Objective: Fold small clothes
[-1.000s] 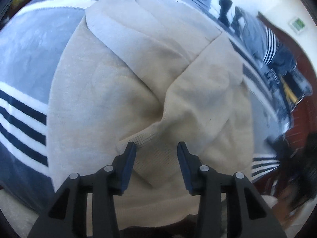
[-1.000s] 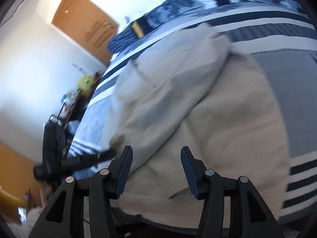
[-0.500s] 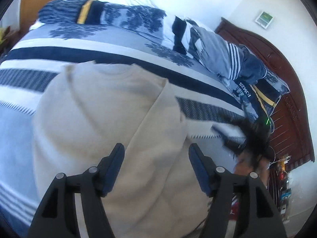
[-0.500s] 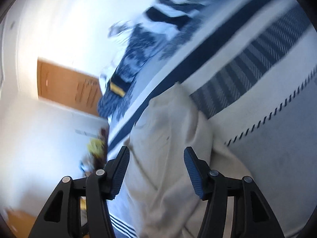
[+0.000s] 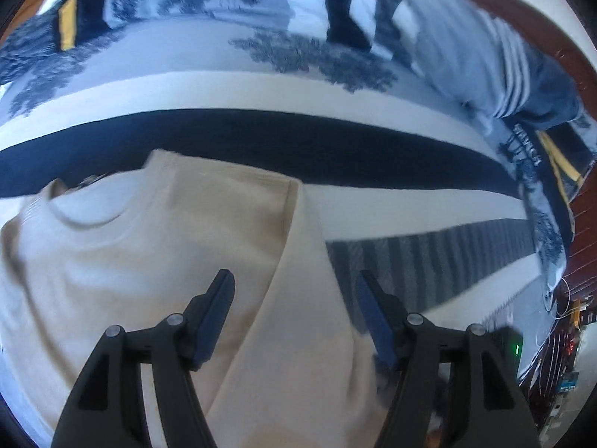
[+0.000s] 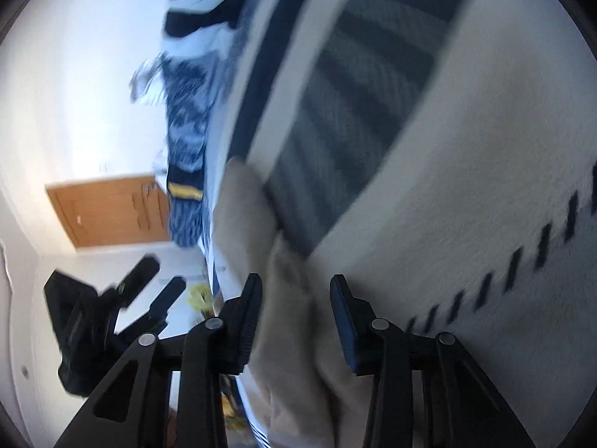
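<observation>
A folded beige knit sweater (image 5: 149, 268) lies on the striped blue-and-white bed cover (image 5: 373, 209); behind it, at the bed's far edge, pillows (image 5: 485, 67) lie piled.

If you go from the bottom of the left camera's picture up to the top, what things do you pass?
Left gripper → beige sweater → dark navy stripe of the bedspread → leafy blue pattern → black and white pillow.

left claw (image 5: 294, 313) agape, right claw (image 6: 294, 317) closing
</observation>
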`<state>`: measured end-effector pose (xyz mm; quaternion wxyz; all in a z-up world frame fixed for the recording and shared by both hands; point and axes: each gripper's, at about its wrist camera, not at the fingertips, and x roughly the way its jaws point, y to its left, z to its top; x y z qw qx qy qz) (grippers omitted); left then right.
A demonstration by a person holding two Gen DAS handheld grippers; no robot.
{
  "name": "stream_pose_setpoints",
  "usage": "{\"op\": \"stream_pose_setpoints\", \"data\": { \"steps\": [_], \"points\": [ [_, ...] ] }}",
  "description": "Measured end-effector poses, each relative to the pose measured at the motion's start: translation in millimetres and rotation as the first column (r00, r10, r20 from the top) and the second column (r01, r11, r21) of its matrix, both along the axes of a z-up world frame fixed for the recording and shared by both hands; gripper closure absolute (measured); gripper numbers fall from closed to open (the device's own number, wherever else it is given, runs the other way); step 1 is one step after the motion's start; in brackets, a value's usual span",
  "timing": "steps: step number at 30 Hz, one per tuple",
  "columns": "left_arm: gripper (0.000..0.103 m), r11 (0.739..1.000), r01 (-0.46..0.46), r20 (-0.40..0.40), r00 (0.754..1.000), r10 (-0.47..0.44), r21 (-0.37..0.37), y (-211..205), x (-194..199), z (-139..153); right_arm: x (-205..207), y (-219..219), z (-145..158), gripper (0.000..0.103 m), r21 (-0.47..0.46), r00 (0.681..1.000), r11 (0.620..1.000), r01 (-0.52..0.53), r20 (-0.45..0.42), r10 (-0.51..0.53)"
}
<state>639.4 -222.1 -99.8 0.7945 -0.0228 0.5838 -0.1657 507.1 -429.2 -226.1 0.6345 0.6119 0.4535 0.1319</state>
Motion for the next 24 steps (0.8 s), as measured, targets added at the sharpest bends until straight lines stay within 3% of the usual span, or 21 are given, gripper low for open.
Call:
{"op": "stream_pose_setpoints", "data": {
  "steps": [3, 5, 7, 8, 11, 12, 13, 14, 17, 20, 22, 24],
  "points": [
    [0.037, 0.999, 0.013, -0.026, 1.000, -0.012, 0.036, -17.5, 27.4, -19.5, 6.3, 6.7, -4.9, 0.071, 0.078, 0.999, 0.997, 0.012, 0.030, -0.014],
    [0.043, 0.996, 0.017, -0.057, 0.998, -0.012, 0.086, -26.6, 37.7, -34.7, 9.8, 13.2, -7.0, 0.071, 0.130, 0.999, 0.991, 0.008, 0.043, -0.014],
    [0.064, 0.995, 0.034, -0.106, 0.994, -0.024, 0.097, -32.2, 40.5, -48.6, 10.2, 22.3, -12.6, 0.075, 0.145, 1.000, 0.989, 0.000, 0.021, -0.003],
    [0.070, 0.995, 0.045, -0.122, 0.992, -0.034, 0.088, -34.5, 39.3, -53.2, 8.9, 23.7, -13.1, 0.077, 0.140, 1.000, 0.990, 0.000, 0.009, -0.001],
    [0.095, 0.993, 0.069, -0.102, 0.993, -0.060, 0.092, -38.1, 34.7, -53.7, 8.8, 25.2, -11.8, 0.077, 0.150, 1.000, 0.989, -0.002, 0.008, 0.000],
    [0.098, 0.996, 0.061, -0.101, 0.993, -0.054, 0.069, -35.0, 35.8, -50.9, 9.1, 26.2, -11.8, 0.078, 0.150, 1.000, 0.989, -0.008, 0.016, 0.006],
    [0.098, 0.999, 0.038, -0.097, 0.995, -0.037, 0.014, -28.1, 37.1, -45.1, 7.4, 24.8, -11.8, 0.089, 0.123, 1.000, 0.992, -0.002, 0.008, 0.001],
    [0.098, 0.999, 0.015, -0.087, 0.996, -0.019, -0.038, -20.3, 38.4, -36.2, 9.5, 23.7, -11.8, 0.093, 0.107, 1.000, 0.994, 0.009, 0.004, -0.010],
    [0.098, 0.988, -0.040, -0.034, 0.999, 0.035, -0.147, 1.2, 42.5, -6.9, 2.4, 7.6, -6.0, 0.095, 0.089, 0.996, 0.993, 0.083, 0.018, -0.085],
    [0.099, 0.978, -0.088, -0.005, 0.996, 0.089, -0.187, 15.4, 50.7, 14.4, -6.2, -11.7, 18.3, 0.100, 0.036, 0.985, 0.989, 0.146, 0.086, -0.148],
    [0.098, 0.982, -0.076, 0.006, 0.997, 0.078, -0.172, 8.8, 53.2, 12.7, -11.2, -21.0, 33.7, 0.101, -0.034, 0.979, 0.984, 0.176, 0.110, -0.172],
    [0.097, 0.994, -0.066, 0.018, 0.998, 0.068, -0.090, -6.1, 54.6, -4.0, -10.0, -22.3, 28.4, 0.101, -0.045, 0.984, 0.986, 0.163, 0.086, -0.158]
  ]
}}
